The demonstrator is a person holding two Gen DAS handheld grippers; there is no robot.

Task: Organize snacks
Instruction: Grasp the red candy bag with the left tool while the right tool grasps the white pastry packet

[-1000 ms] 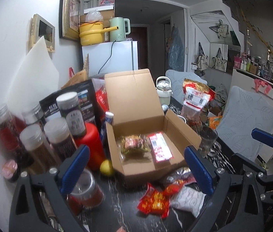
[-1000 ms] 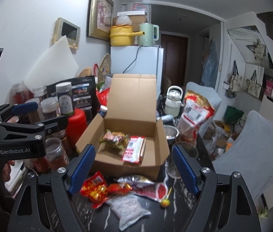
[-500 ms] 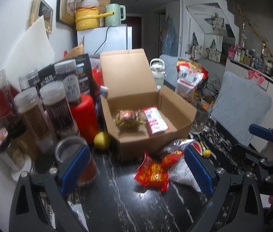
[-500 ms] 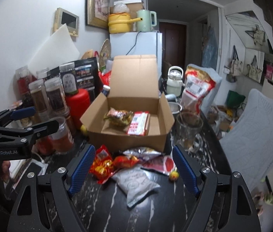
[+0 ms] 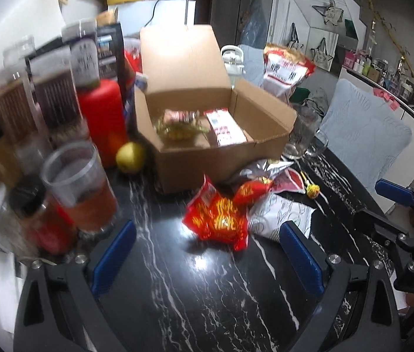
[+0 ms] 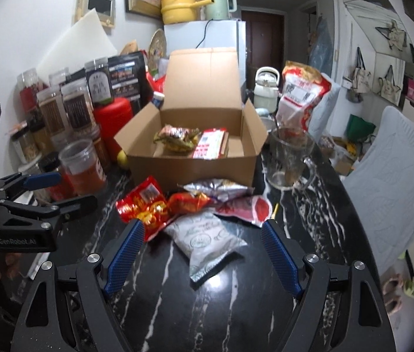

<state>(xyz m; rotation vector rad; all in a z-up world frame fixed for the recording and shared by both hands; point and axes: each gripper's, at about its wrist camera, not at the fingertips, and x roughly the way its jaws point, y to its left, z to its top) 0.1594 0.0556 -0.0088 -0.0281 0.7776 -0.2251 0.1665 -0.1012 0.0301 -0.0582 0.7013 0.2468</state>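
Grippers: left gripper and right gripper both spread wide, nothing between the fingers.
Count: two packets in the cardboard box; five loose snack packets plus one lollipop just before it.
Change: both views sit lower, nearer the black marble table.
Axis: white packet lies diagonally, far-left to near-right.
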